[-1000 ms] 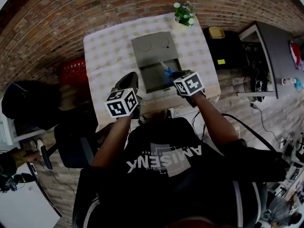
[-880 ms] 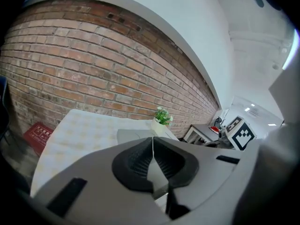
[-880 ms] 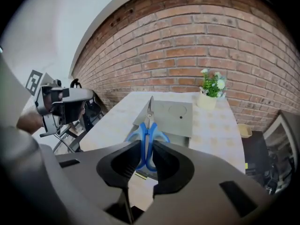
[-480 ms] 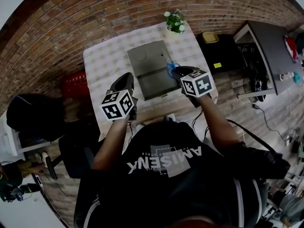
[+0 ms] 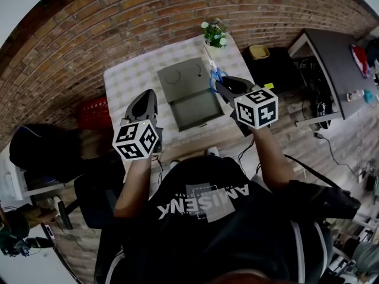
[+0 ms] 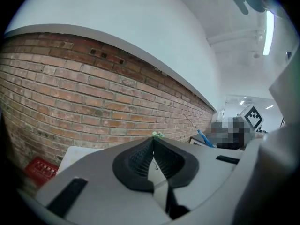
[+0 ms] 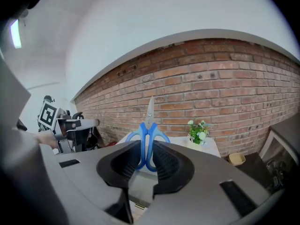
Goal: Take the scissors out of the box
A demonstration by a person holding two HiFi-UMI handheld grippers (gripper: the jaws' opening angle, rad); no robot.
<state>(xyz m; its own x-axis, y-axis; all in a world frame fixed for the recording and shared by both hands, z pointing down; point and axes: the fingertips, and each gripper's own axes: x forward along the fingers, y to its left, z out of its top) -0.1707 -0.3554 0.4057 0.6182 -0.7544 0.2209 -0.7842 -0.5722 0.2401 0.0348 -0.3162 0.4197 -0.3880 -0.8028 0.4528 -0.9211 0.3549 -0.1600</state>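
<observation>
A pair of blue-handled scissors [image 7: 147,139] stands blades-up between the pads of my right gripper [image 7: 146,156], which is shut on the handles. In the head view the scissors [image 5: 214,74] hang in the air over the right edge of the open grey box [image 5: 204,117], held by the right gripper [image 5: 220,84]. The box lies on the checked table [image 5: 127,81] with its lid folded back. My left gripper [image 5: 146,96] hovers left of the box, apart from it. Its jaws [image 6: 153,151] are shut with nothing between them.
A small potted plant [image 5: 214,33] stands at the table's far edge. A red crate [image 5: 93,112] sits on the floor to the left. To the right are a yellow bin [image 5: 258,52] and a dark desk [image 5: 331,70]. A brick wall runs behind the table.
Both grippers have risen. The right one has lifted the scissors up out of the box and toward its right side. The left one stayed shut and empty.
</observation>
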